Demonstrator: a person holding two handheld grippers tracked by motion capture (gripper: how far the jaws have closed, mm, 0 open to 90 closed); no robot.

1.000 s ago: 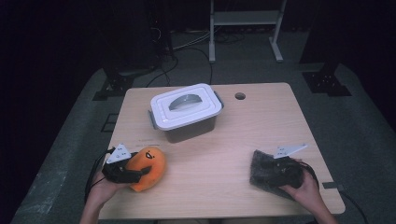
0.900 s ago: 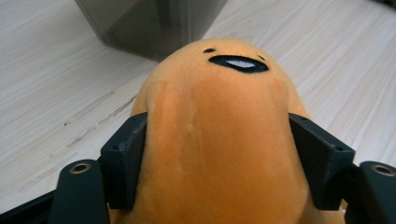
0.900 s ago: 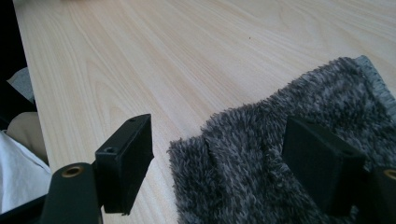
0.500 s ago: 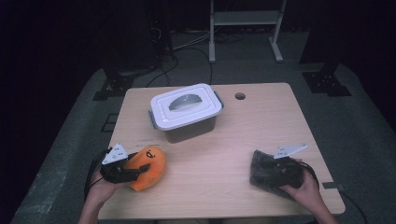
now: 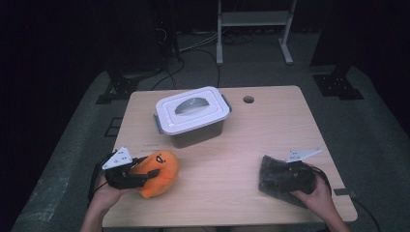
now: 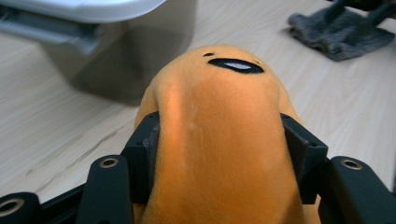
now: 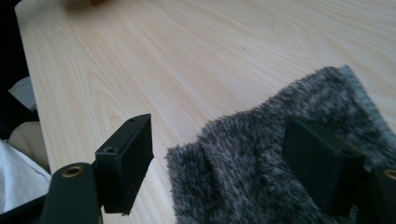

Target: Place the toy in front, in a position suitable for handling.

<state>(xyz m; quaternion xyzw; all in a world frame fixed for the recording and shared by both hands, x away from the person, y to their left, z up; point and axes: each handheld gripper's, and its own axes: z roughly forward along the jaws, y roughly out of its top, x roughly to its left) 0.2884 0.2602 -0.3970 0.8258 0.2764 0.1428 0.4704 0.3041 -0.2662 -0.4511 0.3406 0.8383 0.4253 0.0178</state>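
Nearest the counter's (image 5: 227, 159) front edge, the plush (image 5: 157, 171) is being pinched by the left claw (image 5: 140, 175); its jaws have just been closing, and both pads are being pressed into the orange sides. That squeeze is being shown plainly in the left gripper view (image 6: 219, 154), where the plush (image 6: 219, 140) is seen bulging between the black pads with its stitched mouth pointing away; from above, the pads are largely being hidden by the plush itself. At the front right, the right claw (image 5: 278, 176) is being held spread over the cloth (image 5: 270, 181). In the right gripper view the cloth (image 7: 261, 154) is seen lying flat on the wood: one pad is being held over its grey pile, the other over bare wood just beside it, nothing being gripped. Farther back, a lidded box (image 5: 192, 116) is standing near the middle, well apart from both claws. A round hole (image 5: 248, 99) is being shown beyond it.
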